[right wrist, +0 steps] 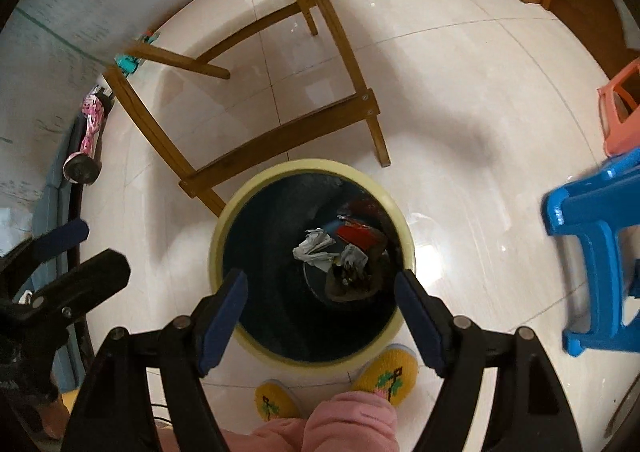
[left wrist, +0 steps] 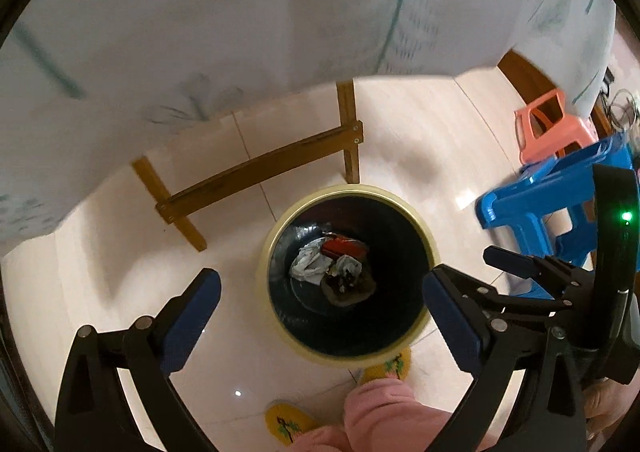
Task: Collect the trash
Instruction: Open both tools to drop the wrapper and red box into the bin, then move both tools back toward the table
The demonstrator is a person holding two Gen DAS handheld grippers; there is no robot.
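Note:
A round bin with a cream rim (left wrist: 344, 189) and a dark inside stands on the tiled floor, straight below both grippers. At its bottom lie crumpled white paper (left wrist: 310, 264), a red packet (left wrist: 342, 248) and a brown scrap (left wrist: 348, 288). My left gripper (left wrist: 322, 286) hangs over the bin mouth, open wide, with nothing between its blue pads. In the right wrist view my right gripper (right wrist: 322, 286) is open and empty above the same rim (right wrist: 312, 165), paper (right wrist: 316, 248) and red packet (right wrist: 358, 236). The left gripper (right wrist: 102, 246) shows at the left edge there.
A wooden table frame (left wrist: 260, 165) under a white cloth (left wrist: 200, 31) stands just behind the bin. A blue stool (right wrist: 592, 244) and an orange stool (left wrist: 548, 127) are to the right. The person's yellow slippers (right wrist: 386, 370) and pink trouser legs (right wrist: 348, 424) touch the bin's near side. A pink patterned umbrella (right wrist: 90, 119) hangs left.

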